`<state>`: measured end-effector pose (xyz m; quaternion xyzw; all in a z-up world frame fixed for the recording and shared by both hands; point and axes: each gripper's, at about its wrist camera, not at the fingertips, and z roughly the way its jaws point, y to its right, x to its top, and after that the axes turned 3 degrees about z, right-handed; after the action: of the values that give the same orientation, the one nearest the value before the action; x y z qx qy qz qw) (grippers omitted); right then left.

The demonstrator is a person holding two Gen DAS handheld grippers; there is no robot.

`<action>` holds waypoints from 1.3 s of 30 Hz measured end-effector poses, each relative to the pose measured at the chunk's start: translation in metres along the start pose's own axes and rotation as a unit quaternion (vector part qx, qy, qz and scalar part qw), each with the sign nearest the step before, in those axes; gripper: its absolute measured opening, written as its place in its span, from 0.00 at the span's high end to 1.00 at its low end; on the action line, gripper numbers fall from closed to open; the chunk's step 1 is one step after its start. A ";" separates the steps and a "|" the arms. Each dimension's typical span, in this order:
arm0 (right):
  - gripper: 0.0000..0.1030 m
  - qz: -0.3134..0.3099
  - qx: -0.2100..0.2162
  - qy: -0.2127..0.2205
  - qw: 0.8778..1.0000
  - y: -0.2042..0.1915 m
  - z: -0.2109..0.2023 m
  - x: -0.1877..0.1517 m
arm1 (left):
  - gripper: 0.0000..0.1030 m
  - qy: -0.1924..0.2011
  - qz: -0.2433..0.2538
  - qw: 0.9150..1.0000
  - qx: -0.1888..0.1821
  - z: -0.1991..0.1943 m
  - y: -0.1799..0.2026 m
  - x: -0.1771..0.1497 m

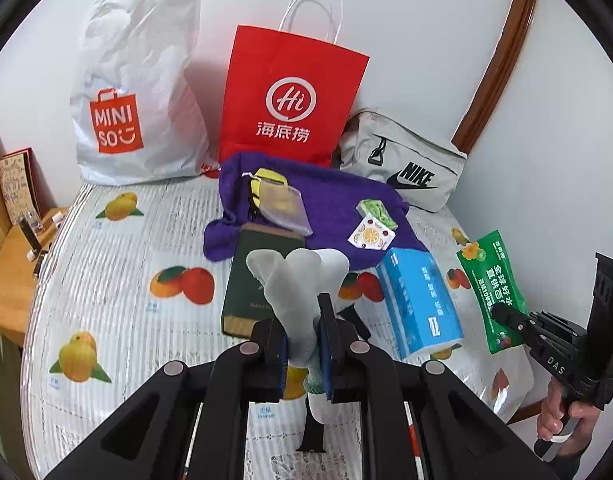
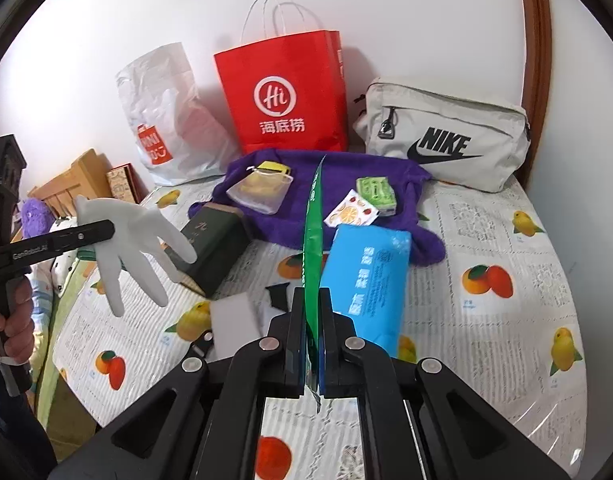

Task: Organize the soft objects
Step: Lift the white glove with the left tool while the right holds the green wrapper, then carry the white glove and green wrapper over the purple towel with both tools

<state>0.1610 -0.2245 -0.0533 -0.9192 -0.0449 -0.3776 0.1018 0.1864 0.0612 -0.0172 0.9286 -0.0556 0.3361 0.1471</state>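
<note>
A: What's the left gripper point(image 1: 300, 344) pinching?
B: A white glove point(image 1: 294, 280), fingers fanned out ahead of the tips.
A: And the right gripper point(image 2: 313, 344)?
B: Clamped on a green packet point(image 2: 311, 240), edge-on between its fingers.

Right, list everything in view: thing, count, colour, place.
Glove: one, white, in left gripper.
Snack packet: one, green, in right gripper.
Towel: one, purple, mid-table.
Tissue pack: one, blue, on the towel's near edge.
Tin: one, dark green, beside towel.
Mesh pouch: one, yellowish, on towel.
Paper bag: one, red, at wall.
Plastic bag: one, white, at wall.
Nike pouch: one, grey, back right.
Left gripper: shut on glove.
Right gripper: shut on packet.
</note>
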 end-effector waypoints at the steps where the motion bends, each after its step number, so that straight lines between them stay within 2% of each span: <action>1: 0.96 0.002 -0.002 0.000 1.000 0.002 0.001 0.002 | 0.88 0.002 0.001 1.000 0.000 -0.001 0.000 0.002; 8: 0.96 0.006 -0.013 -0.005 1.000 0.011 0.009 0.020 | 0.88 0.006 0.010 1.000 0.003 0.003 0.007 0.021; 16: 0.96 0.014 -0.013 0.006 1.000 0.018 0.020 0.042 | 0.88 0.018 0.025 0.998 0.049 0.008 0.012 0.041; 27: 0.96 0.020 -0.019 0.003 1.000 0.032 0.048 0.072 | 0.88 0.022 0.021 0.998 0.057 0.027 0.008 0.069; 39: 0.96 0.019 -0.029 0.006 0.999 0.043 0.082 0.107 | 0.88 0.013 0.021 0.998 0.064 0.068 0.001 0.104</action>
<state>0.2996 -0.2482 -0.0416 -0.9202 -0.0154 -0.3825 0.0823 0.3071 0.0385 0.0005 0.9304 -0.0520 0.3536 0.0810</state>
